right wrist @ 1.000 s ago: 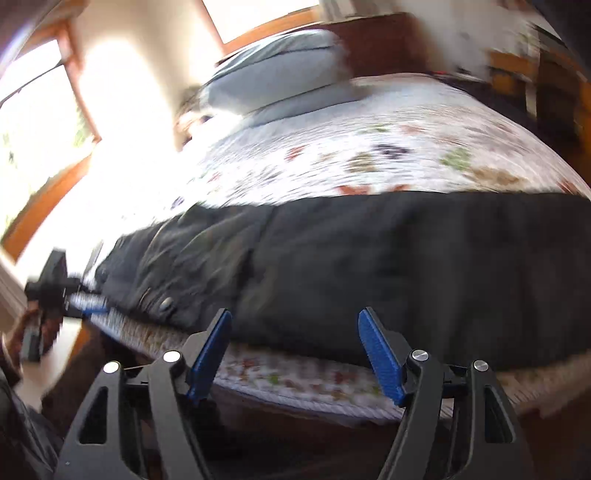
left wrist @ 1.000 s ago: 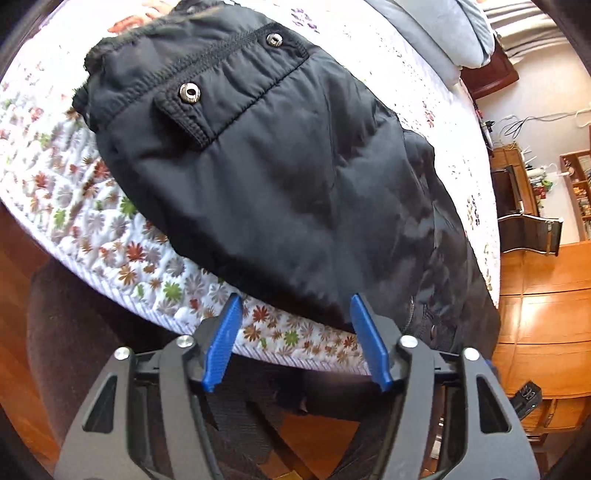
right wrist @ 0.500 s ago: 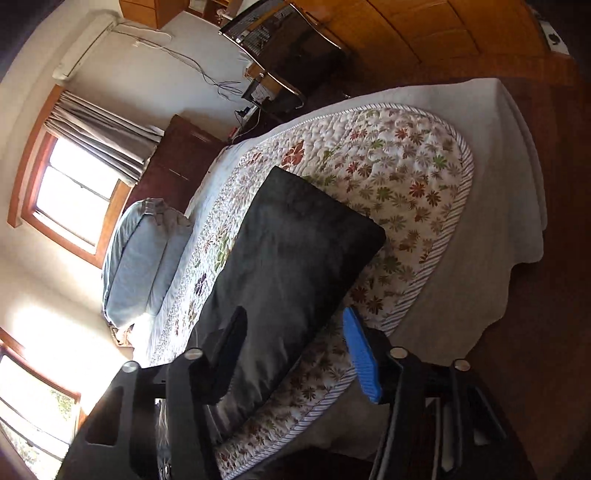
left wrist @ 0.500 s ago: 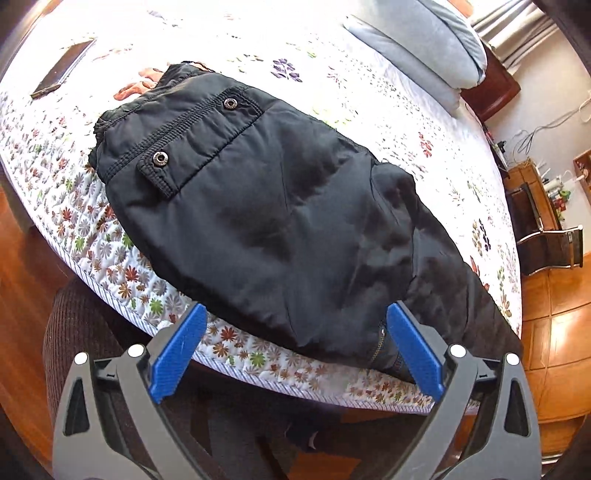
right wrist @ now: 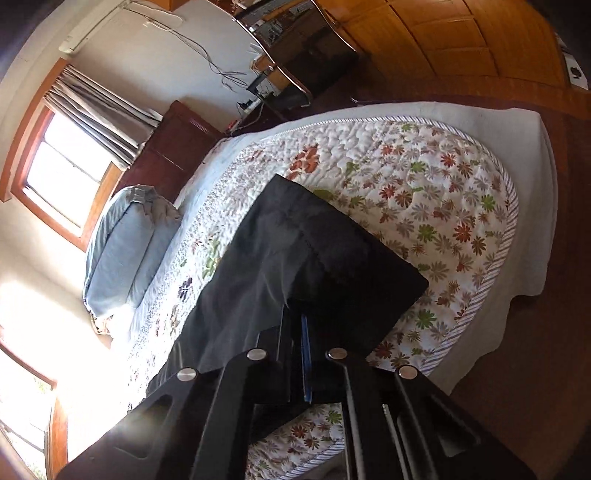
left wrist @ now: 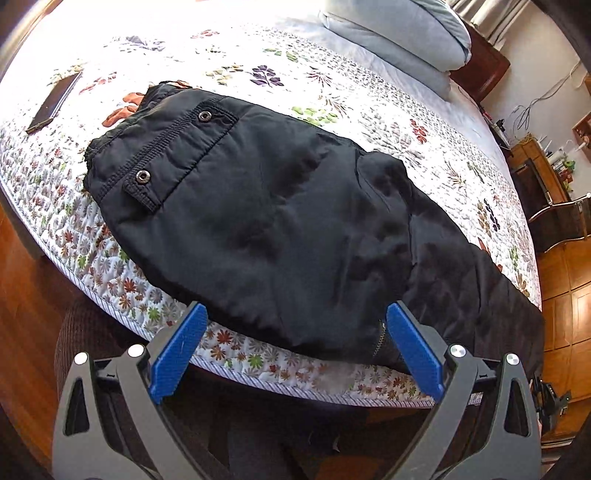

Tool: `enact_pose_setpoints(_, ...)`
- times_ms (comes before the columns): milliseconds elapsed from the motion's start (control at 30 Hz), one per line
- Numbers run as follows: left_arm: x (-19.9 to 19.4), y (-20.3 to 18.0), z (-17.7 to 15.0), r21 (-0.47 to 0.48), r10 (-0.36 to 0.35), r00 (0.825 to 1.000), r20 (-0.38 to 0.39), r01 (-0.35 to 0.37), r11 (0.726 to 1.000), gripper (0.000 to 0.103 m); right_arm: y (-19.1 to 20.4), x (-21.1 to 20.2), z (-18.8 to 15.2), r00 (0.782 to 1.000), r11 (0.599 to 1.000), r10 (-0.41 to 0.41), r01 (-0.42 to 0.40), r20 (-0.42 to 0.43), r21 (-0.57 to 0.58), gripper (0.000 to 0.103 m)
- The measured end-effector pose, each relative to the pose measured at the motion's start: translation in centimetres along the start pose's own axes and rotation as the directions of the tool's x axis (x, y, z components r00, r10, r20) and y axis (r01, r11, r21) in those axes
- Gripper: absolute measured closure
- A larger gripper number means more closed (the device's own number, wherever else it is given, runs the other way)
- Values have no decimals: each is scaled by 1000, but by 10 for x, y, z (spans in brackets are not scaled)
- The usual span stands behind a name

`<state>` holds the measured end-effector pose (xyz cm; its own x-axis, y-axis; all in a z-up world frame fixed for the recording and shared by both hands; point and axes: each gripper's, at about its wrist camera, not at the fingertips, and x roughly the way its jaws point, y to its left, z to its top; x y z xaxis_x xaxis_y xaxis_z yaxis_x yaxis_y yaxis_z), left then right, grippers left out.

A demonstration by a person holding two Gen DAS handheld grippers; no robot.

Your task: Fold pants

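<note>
Black padded pants (left wrist: 280, 221) lie flat along the near edge of a bed, waistband with two snap buttons at the left, legs running right. My left gripper (left wrist: 295, 347) is open and empty, its blue pads just off the bed edge in front of the pants' near side. In the right wrist view the leg end of the pants (right wrist: 332, 258) lies on the quilt. My right gripper (right wrist: 299, 325) is shut on the near edge of the pant leg, the fabric pinched between its pads.
A floral quilt (left wrist: 369, 110) covers the bed. A dark phone (left wrist: 55, 101) lies at the far left of it. Blue-grey pillows (left wrist: 399, 33) sit at the head. A desk and chair (left wrist: 554, 206) stand to the right on a wooden floor.
My right gripper has closed on the pant leg edge; it was open half a second ago. My left gripper has opened wider and drawn back a little from the pants.
</note>
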<state>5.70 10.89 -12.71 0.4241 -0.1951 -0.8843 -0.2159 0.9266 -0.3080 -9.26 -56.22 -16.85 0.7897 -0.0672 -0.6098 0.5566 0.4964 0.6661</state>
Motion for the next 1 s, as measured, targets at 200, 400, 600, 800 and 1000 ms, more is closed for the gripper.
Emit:
enact_pose_setpoints(200, 12, -6, -3, 17, -2, 1000, -29, 3, 1000, 5, -17, -7, -13, 1000, 1000, 11, -11, 12, 5, 97)
enact_pose_setpoints(400, 9, -7, -1, 11, -14, 1000, -7, 14, 1000, 5, -16, -28, -7, 996, 997, 69, -71, 56, 32, 57)
enact_pose_setpoints(600, 3, -5, 3, 24, 29, 999, 33, -30, 999, 5, -51, -34, -18, 979, 946, 185, -200, 82, 256, 32)
enact_pose_setpoints(800, -2, -1, 6, 28, 69, 996, 57, -70, 997, 5, -77, -20, -32, 950, 872, 285, -313, 131, 376, 23)
enact_pose_setpoints(1000, -4, 3, 8, 17, 75, 995, 63, -76, 997, 5, -74, 2, -28, 940, 853, 301, -340, 160, 397, 19)
